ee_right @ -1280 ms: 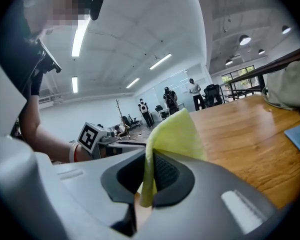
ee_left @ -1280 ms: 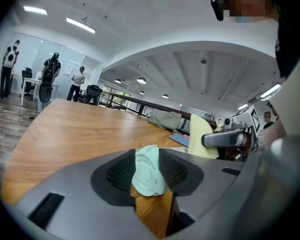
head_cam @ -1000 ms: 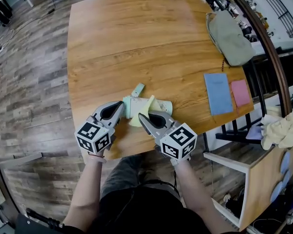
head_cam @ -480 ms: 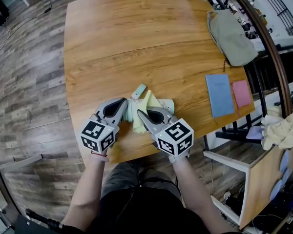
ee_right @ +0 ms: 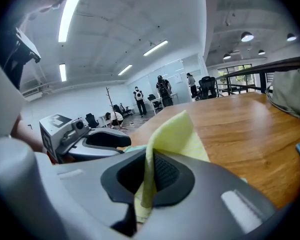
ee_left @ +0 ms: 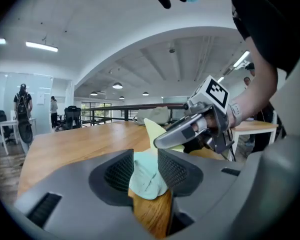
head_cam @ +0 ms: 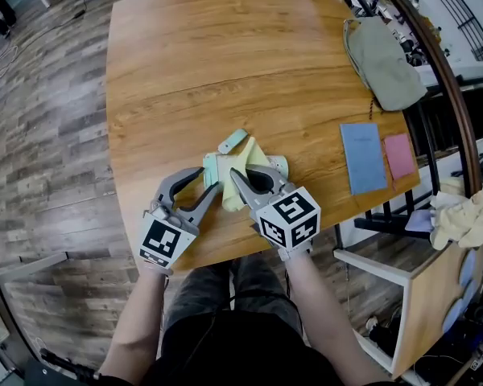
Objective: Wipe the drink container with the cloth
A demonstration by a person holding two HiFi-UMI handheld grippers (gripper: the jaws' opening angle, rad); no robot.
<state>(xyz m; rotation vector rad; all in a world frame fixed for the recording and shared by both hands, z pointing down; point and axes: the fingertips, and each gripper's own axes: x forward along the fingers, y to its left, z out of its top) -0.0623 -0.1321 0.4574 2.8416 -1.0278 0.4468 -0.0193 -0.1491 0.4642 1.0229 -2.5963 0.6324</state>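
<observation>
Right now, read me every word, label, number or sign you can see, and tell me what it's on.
No words or numbers can be read in any view.
Left cube and right cube: black-and-white square markers, not text.
Blue booklet and pink booklet: any print is too small to read.
Container and cloth: no print shows.

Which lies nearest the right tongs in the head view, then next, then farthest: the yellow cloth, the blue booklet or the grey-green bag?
1. The yellow cloth, clamped in the right tongs.
2. The blue booklet, rightward by the table edge.
3. The grey-green bag, at the far right corner.
</observation>
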